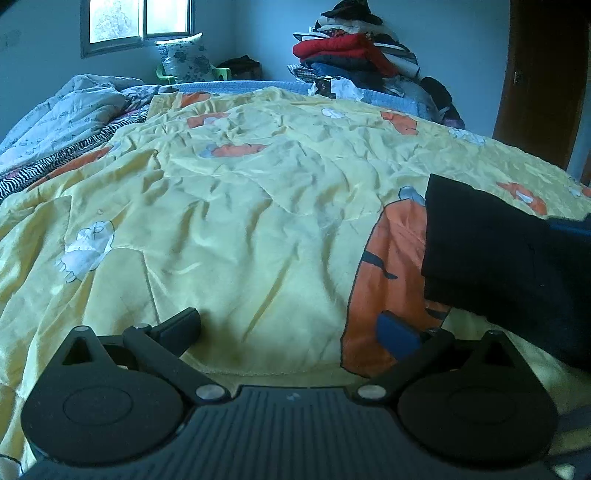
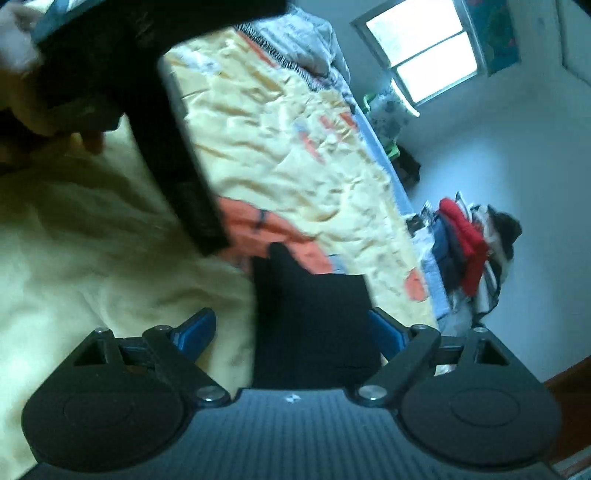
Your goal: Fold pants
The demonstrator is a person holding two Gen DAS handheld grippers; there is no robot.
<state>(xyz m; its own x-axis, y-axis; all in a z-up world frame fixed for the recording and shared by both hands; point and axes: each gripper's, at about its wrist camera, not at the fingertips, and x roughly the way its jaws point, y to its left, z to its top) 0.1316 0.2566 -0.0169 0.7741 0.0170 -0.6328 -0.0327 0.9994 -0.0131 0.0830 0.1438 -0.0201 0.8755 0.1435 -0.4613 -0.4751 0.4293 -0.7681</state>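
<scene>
Black pants (image 1: 495, 251) lie folded on the yellow cartoon-print bedcover (image 1: 240, 206) at the right of the left wrist view. My left gripper (image 1: 291, 328) is open over bare cover to the left of them, with nothing between its fingers. In the right wrist view, which is rolled and blurred, my right gripper (image 2: 291, 330) stands wide open with an end of the pants (image 2: 314, 314) between its fingers. The left pad is clear of the cloth. A person's hand (image 2: 92, 142) holds a long dark gripper body (image 2: 177, 155) at the upper left.
A tall pile of folded clothes (image 1: 351, 55) stands at the far right of the bed, by a brown wooden door (image 1: 539, 81). A crumpled pale quilt (image 1: 74, 107) lies at the far left. A pillow on a green chair (image 1: 184, 55) sits under the window (image 1: 140, 22).
</scene>
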